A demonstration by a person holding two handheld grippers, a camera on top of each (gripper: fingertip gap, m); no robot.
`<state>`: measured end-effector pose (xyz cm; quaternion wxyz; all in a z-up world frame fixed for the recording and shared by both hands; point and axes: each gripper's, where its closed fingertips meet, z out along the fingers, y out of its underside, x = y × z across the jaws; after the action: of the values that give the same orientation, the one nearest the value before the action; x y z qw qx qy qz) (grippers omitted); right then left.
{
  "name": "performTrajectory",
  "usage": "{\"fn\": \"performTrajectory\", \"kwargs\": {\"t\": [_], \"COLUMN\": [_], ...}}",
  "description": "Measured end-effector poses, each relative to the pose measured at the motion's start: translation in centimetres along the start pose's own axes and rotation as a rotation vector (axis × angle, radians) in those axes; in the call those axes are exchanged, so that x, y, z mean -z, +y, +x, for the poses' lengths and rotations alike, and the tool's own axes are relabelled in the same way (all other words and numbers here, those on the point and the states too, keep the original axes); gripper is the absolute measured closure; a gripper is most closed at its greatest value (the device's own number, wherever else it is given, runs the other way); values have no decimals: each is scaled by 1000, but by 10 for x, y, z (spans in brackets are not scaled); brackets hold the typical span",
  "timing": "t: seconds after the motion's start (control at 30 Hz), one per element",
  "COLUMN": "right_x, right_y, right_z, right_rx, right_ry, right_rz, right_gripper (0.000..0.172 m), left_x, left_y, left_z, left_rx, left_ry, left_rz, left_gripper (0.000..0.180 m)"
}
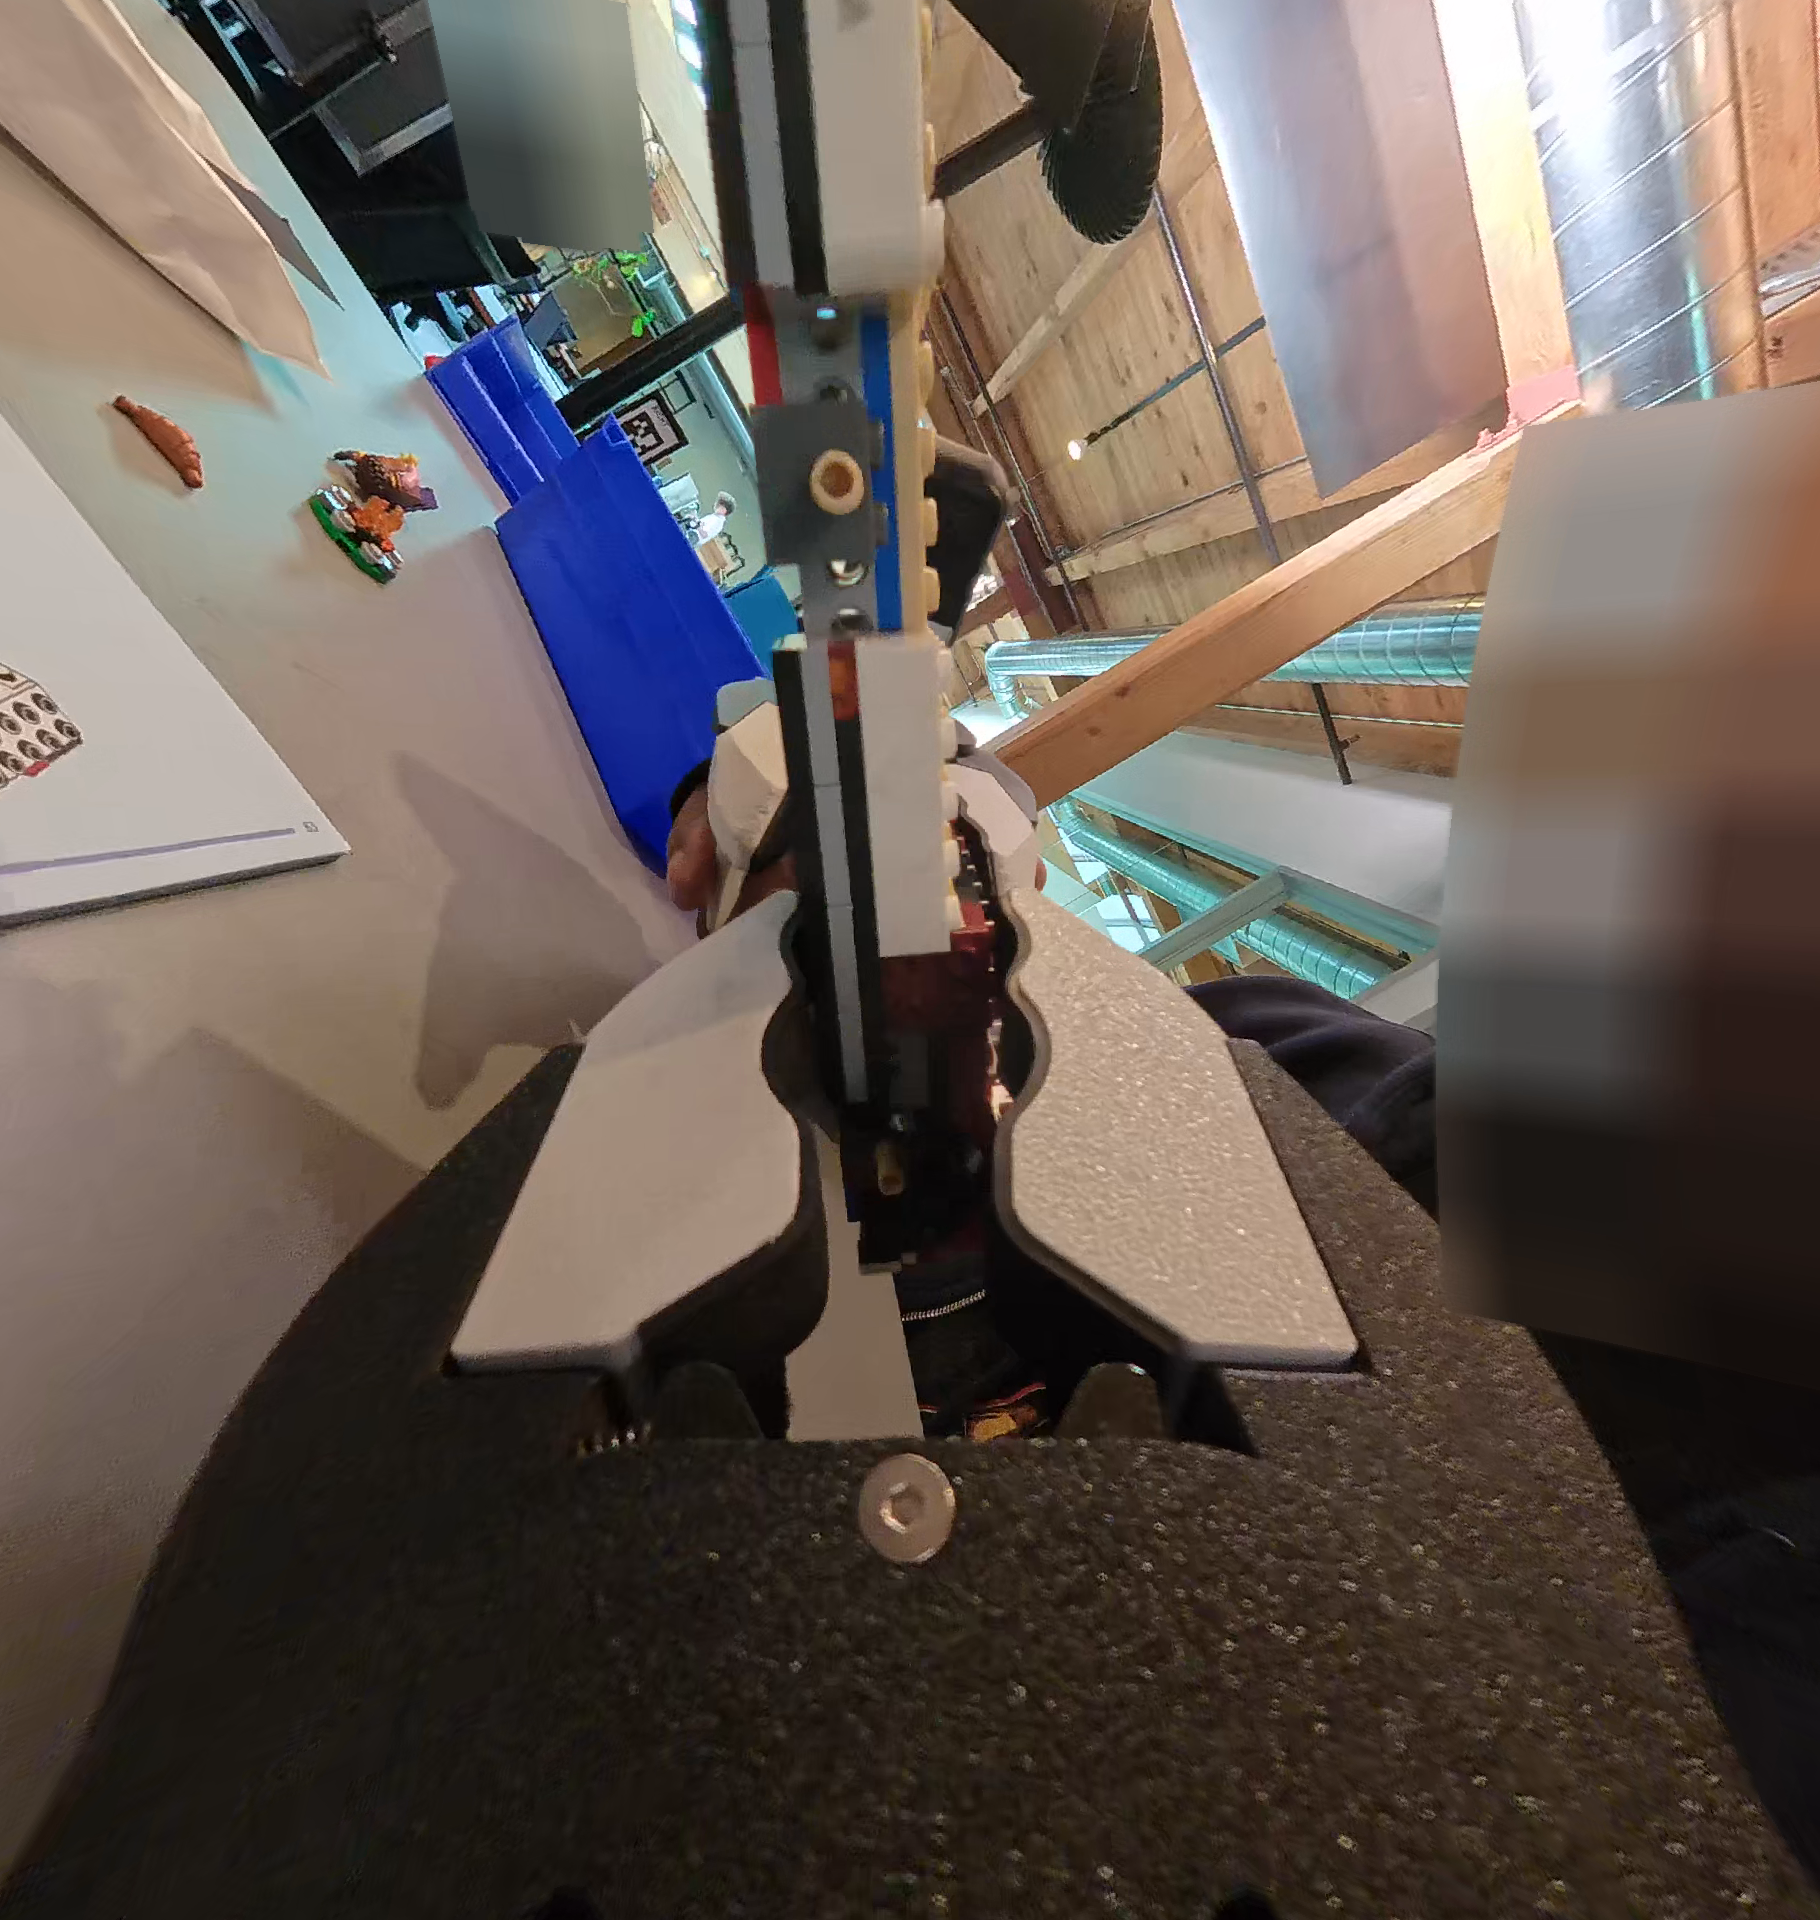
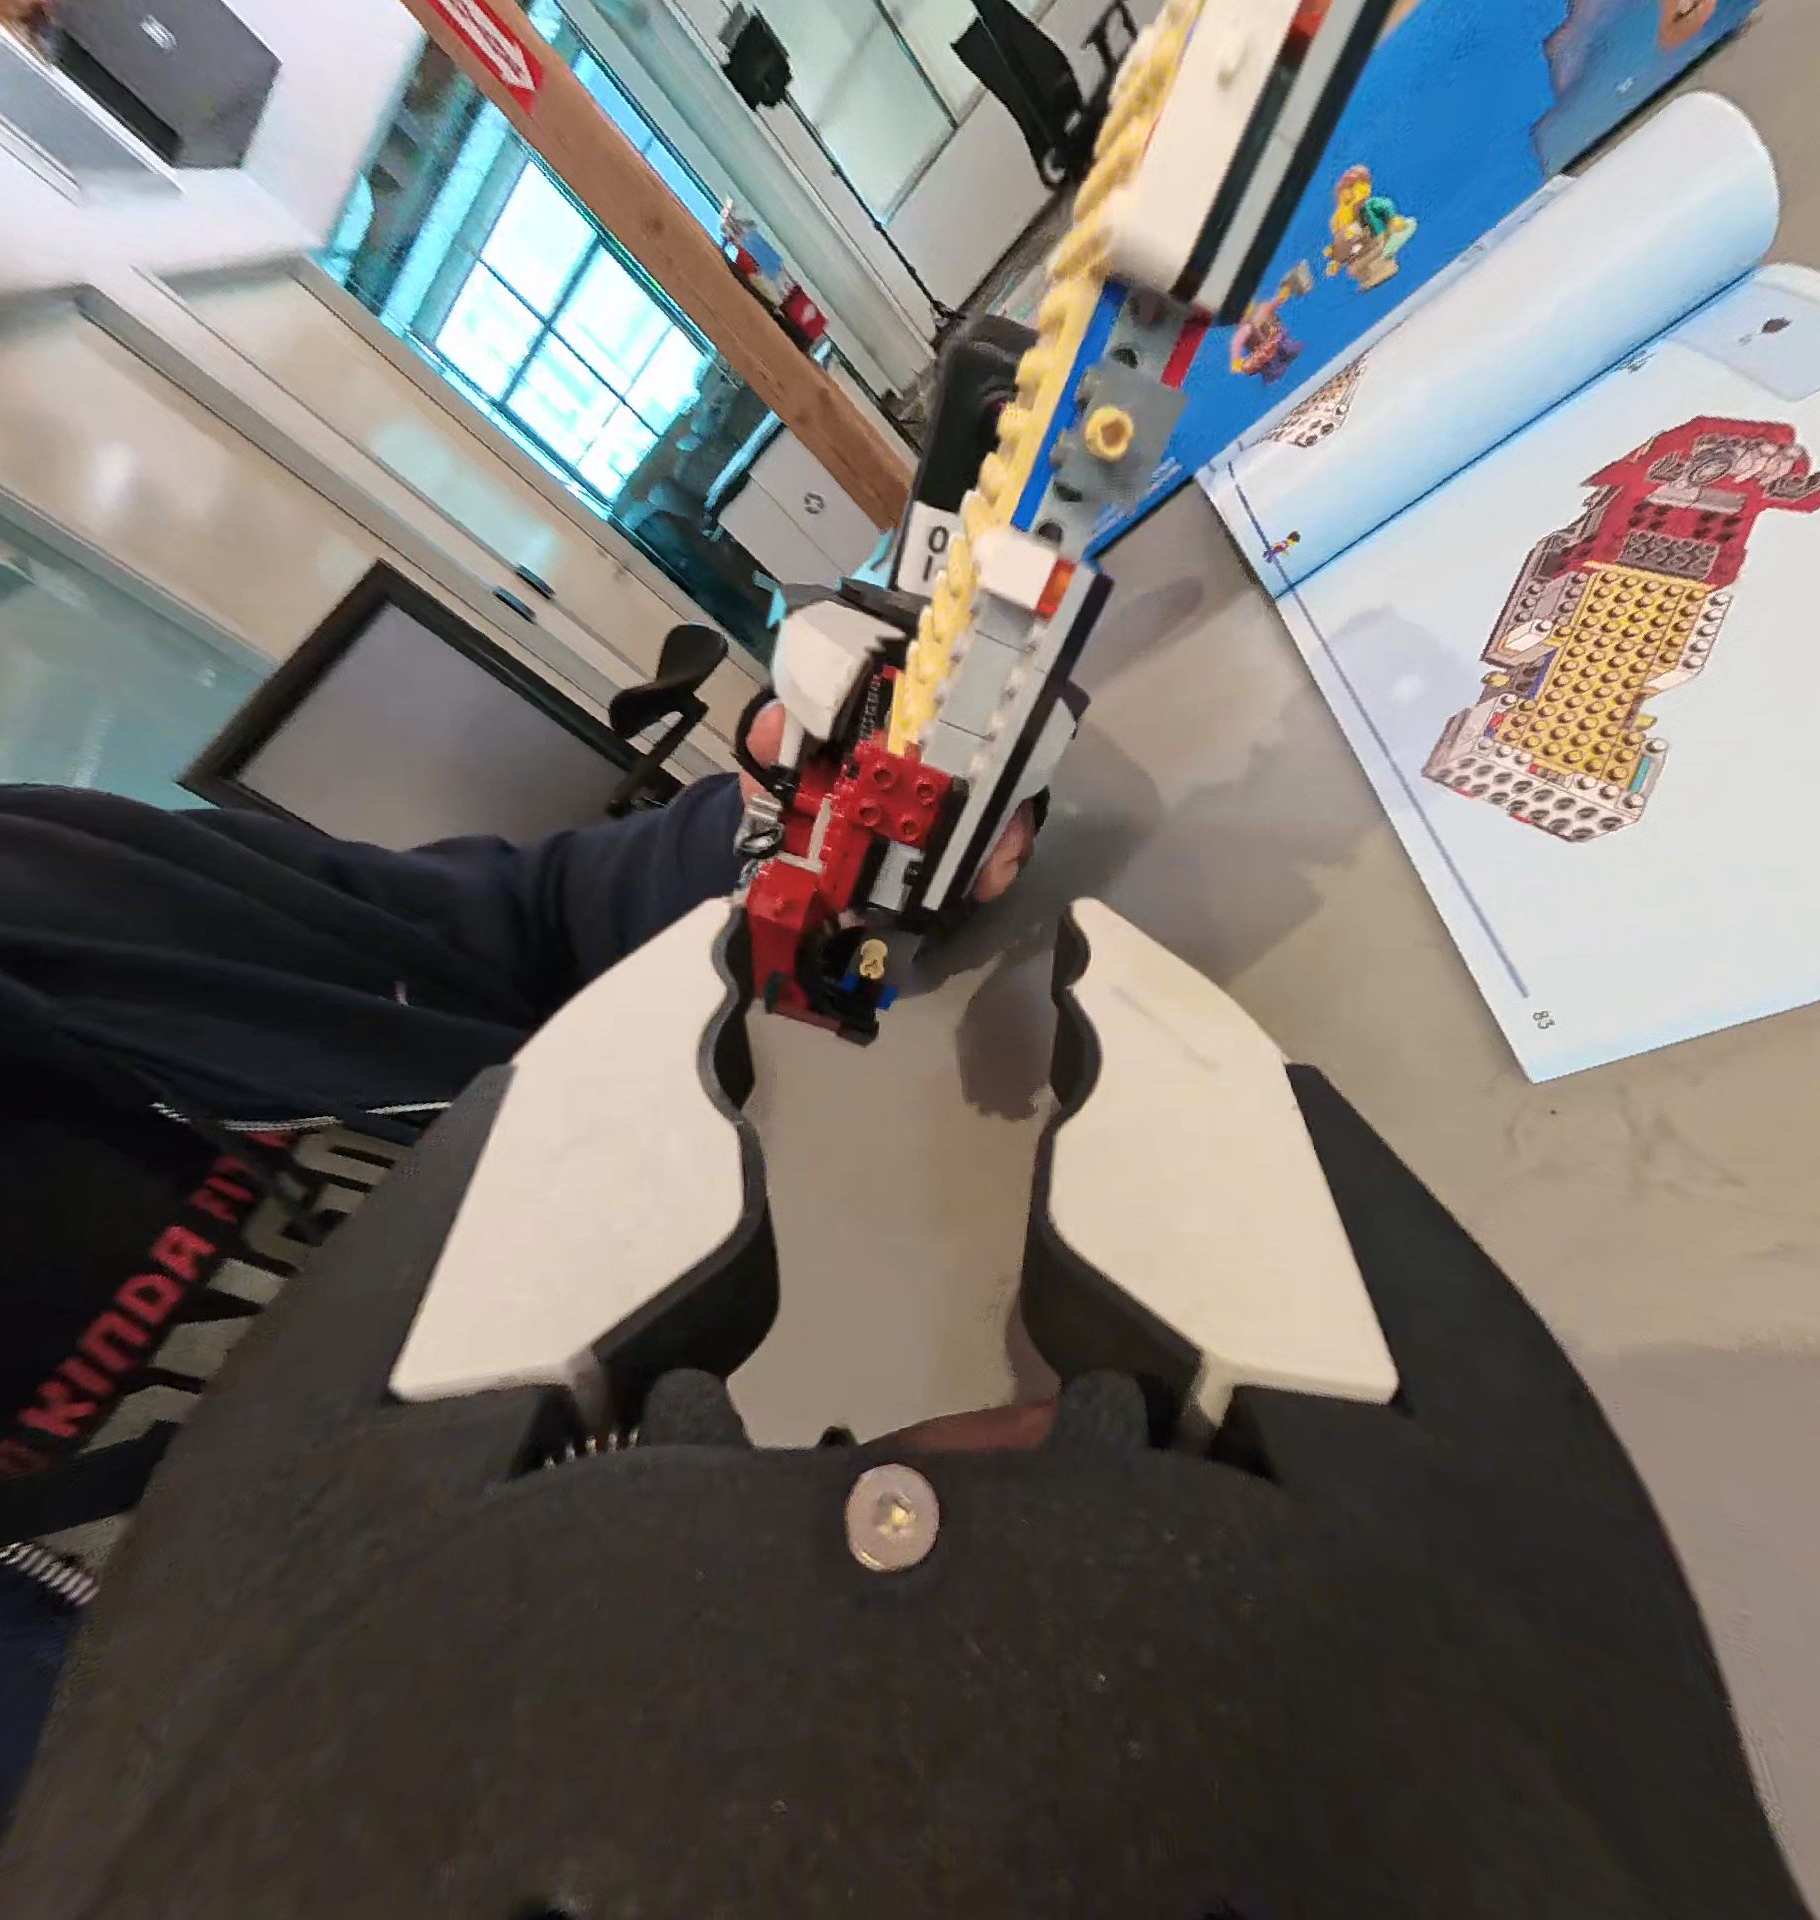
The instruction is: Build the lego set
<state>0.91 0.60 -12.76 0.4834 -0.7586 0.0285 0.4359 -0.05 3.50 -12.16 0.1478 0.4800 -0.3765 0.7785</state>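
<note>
A long brick model of white, grey, black, tan and red bricks is held up in the air. My left gripper is shut on its red end, with both pads against its sides. In the right wrist view the left gripper's white fingers clamp the same model. My right gripper is open around the model's red tip, which lies by its left finger while the right finger stands apart from it. The right gripper's fingers also show in the left wrist view, to either side of the model.
An open instruction booklet lies on the grey table, with a blue box behind it. Blue bins, small brick figures and a brown piece sit farther off. A person's dark sleeve is at the left. Tip to tip, the grippers are about 4 cm apart. The brown piece is about equally far from each gripper, around 20 cm.
</note>
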Motion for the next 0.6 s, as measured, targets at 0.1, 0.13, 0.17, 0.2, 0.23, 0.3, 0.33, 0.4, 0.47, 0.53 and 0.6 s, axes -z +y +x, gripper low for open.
{"fn": "performTrajectory", "kwargs": {"t": [0.1,0.13,0.17,0.2,0.23,0.3,0.33,0.4,0.47,0.53,0.6], "right_x": [5,6,6,5,4,2,0,-3,-6,-9,-10], "right_y": [-1,-1,-1,-1,0,2,3,5,7,10,10], "right_z": [-1,1,3,3,3,3,3,5,6,7,5], "right_rx": [-16,-21,-34,-49,-60,-70,-75,-90,-110,-127,-133], "right_ry": [-28,-21,-22,-32,-40,-44,-47,-51,-59,-68,-93], "right_rz": [2,7,7,4,0,-8,-15,-30,-42,-56,-48], "right_gripper": [116,116,116,116,116,116,116,116,117,121,139], "left_x": [-4,-5,-6,-8,-9,-11,-12,-13,-14,-16,-17], "left_y": [3,3,4,4,5,6,6,8,10,13,16], "left_z": [-2,-3,-3,-3,-4,-6,-7,-7,-7,-7,-8], "left_rx": [-12,-19,-24,-24,-19,-13,-15,-27,-37,-50,-63], "left_ry": [-18,-24,-24,-22,-24,-38,-43,-49,-57,-67,-80], "left_rz": [-17,-19,-22,-24,-27,-32,-37,-47,-61,-76,-91], "left_gripper": [149,149,149,149,149,149,149,149,149,149,149]}}
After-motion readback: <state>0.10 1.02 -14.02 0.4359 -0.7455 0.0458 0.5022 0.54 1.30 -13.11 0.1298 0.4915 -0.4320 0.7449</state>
